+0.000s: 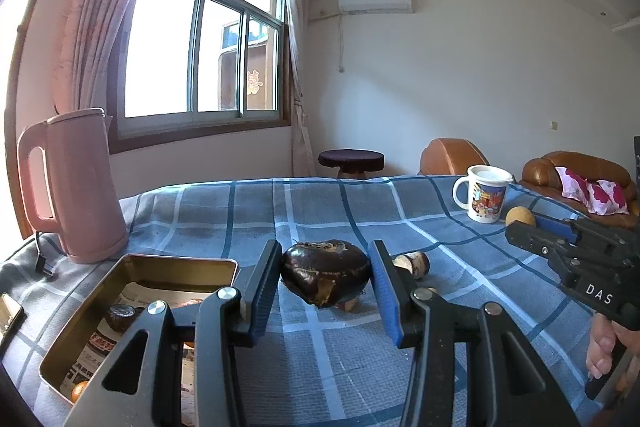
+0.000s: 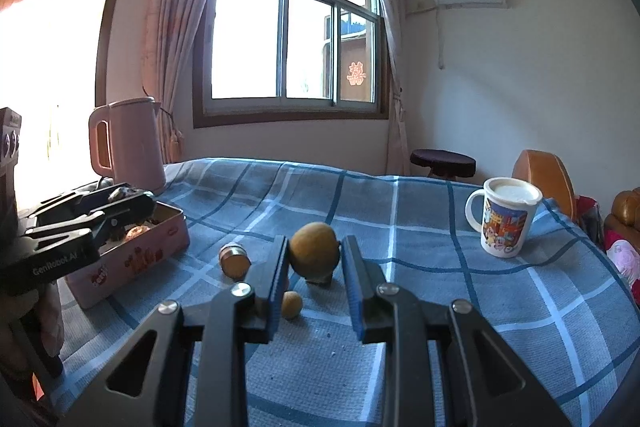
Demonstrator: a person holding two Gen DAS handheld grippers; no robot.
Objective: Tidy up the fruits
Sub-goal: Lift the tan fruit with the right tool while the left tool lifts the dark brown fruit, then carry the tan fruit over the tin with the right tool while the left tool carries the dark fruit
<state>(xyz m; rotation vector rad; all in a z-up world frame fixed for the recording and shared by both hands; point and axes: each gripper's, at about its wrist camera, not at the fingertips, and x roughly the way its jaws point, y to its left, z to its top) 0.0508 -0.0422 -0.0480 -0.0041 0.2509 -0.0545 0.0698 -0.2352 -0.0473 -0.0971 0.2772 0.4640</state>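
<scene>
My left gripper [image 1: 326, 251] is shut on a dark purple-brown fruit [image 1: 324, 277], held just right of an open tin [image 1: 180, 261] lined with newspaper. In the tin lie a dark fruit [image 1: 120, 317] and small orange ones [image 1: 80, 389]. The right wrist view shows the left gripper [image 2: 136, 197] with that dark fruit [image 2: 124, 193] above the pink tin [image 2: 132, 263]. My right gripper [image 2: 316, 243] is shut on a round yellow-brown fruit [image 2: 314, 253], lifted over the cloth. A brown cut fruit [image 2: 234, 261] and a small yellow fruit [image 2: 291, 304] lie loose below it.
A pink kettle [image 1: 76, 187] stands behind the tin at the back left, its cord trailing on the checked blue cloth [image 1: 320, 355]. A lidded cartoon mug [image 2: 506, 223] stands at the right. A phone [image 1: 8, 315] lies at the left edge. Brown sofas and a stool are beyond the table.
</scene>
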